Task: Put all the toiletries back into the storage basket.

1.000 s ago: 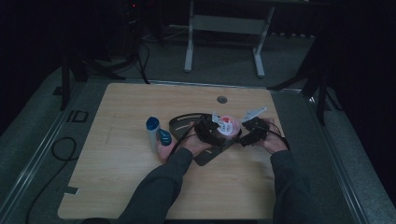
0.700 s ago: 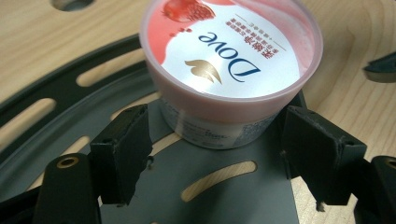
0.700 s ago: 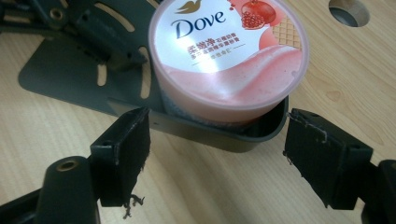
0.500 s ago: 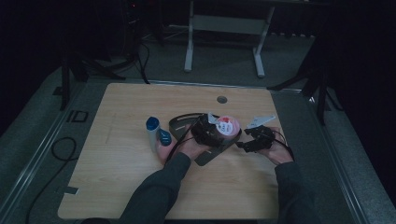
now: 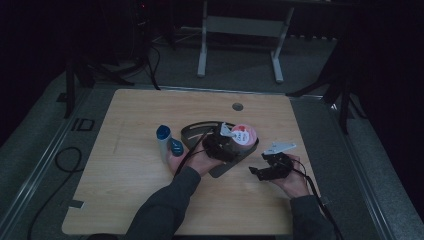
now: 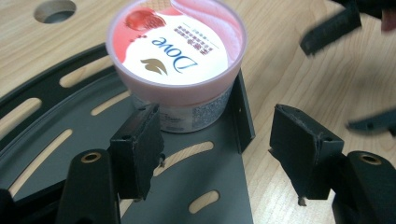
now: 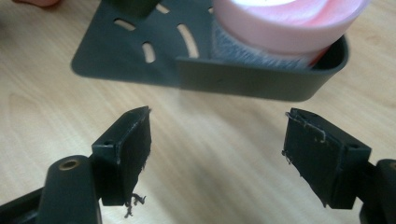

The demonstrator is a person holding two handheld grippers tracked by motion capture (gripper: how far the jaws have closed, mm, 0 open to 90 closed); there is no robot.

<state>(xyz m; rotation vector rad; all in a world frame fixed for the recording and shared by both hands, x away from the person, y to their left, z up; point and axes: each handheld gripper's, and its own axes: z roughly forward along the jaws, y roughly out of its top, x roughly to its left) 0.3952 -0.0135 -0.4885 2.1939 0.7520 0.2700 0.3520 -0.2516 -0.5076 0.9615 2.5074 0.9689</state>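
Hovering over pink Dove jar [image 6: 175, 56] in dark tray [image 6: 196, 186] on bench [image 5: 150, 200]: your left gripper [image 6: 215, 140], jaws just narrowing, empty; right gripper [image 7: 217, 144] reopening, empty.

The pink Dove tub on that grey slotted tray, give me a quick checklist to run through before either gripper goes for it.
1. Pink Dove tub upright on the grey slotted tray, lid on: ok.
2. Left gripper open, nothing between its pads, though its jaws have just been closing: ok.
3. Left gripper lined up with the tub: not ok; the tub sits ahead and toward its left pad, and the tray's raised wall stands between the pads.
4. Right gripper open and empty over bare table: ok.
5. Right gripper clear of the tray: ok; its edge lies ahead, untouched.
6. Blue-capped bottles clear of the tub: ok, they are beyond the left hand.
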